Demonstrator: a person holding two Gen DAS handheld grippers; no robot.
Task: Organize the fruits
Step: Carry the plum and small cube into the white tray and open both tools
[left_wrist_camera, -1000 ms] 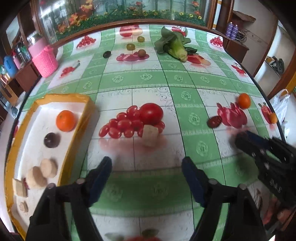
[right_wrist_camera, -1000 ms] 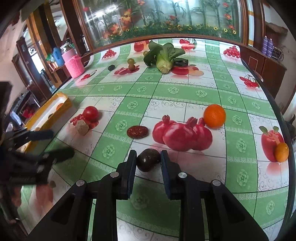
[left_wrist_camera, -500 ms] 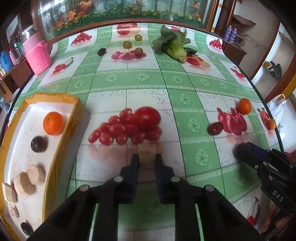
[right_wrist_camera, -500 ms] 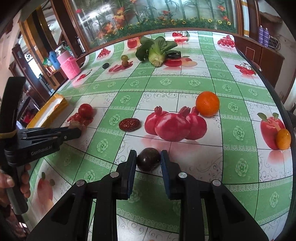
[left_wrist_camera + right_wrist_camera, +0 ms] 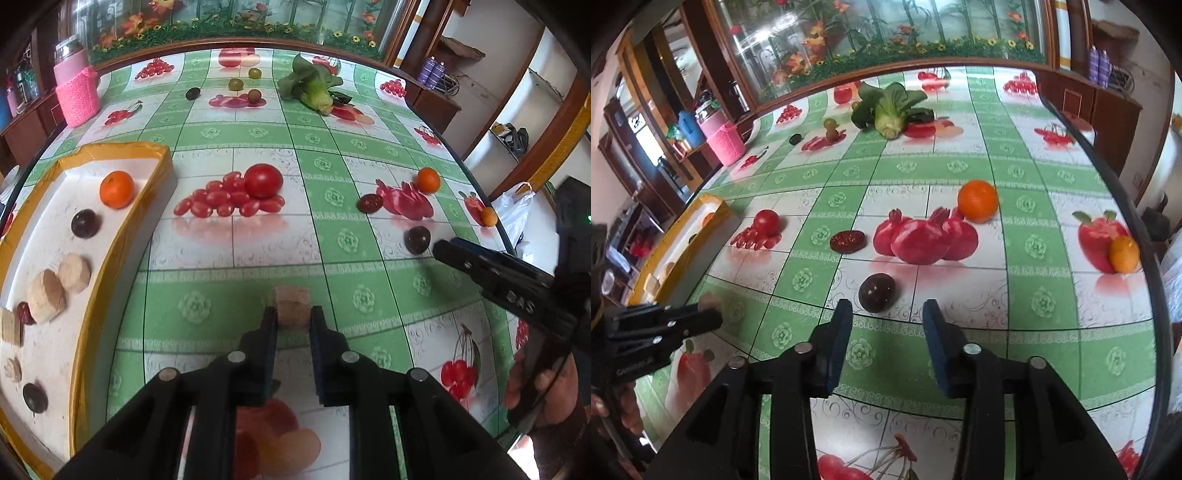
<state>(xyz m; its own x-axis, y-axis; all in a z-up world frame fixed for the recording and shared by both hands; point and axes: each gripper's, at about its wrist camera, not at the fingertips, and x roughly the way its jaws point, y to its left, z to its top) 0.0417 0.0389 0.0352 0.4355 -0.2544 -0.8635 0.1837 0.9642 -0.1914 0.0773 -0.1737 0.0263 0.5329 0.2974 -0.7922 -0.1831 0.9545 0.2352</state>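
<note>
My left gripper [image 5: 293, 317] is shut on a tan cork-like block [image 5: 291, 302] and holds it above the tablecloth. It also shows in the right wrist view [image 5: 701, 314] at the left. My right gripper [image 5: 886, 325] is open, its fingertips just short of a dark round fruit [image 5: 877, 292] lying on the cloth; the fruit also shows in the left wrist view [image 5: 417, 239]. A white tray with a yellow rim [image 5: 122, 147] at the left holds an orange [image 5: 116, 189], dark fruits and tan pieces.
On the cloth lie a red tomato [image 5: 263, 181], a cut dark-red fruit [image 5: 847, 242], an orange [image 5: 977, 201], a small orange [image 5: 1123, 254], a leafy green vegetable [image 5: 890, 109] and small fruits [image 5: 236, 84] at the back. A pink basket [image 5: 78, 96] stands back left.
My left gripper closed on the tan block and drew it back from the tomato. My right gripper opened, released the dark fruit onto the cloth and backed off slightly.
</note>
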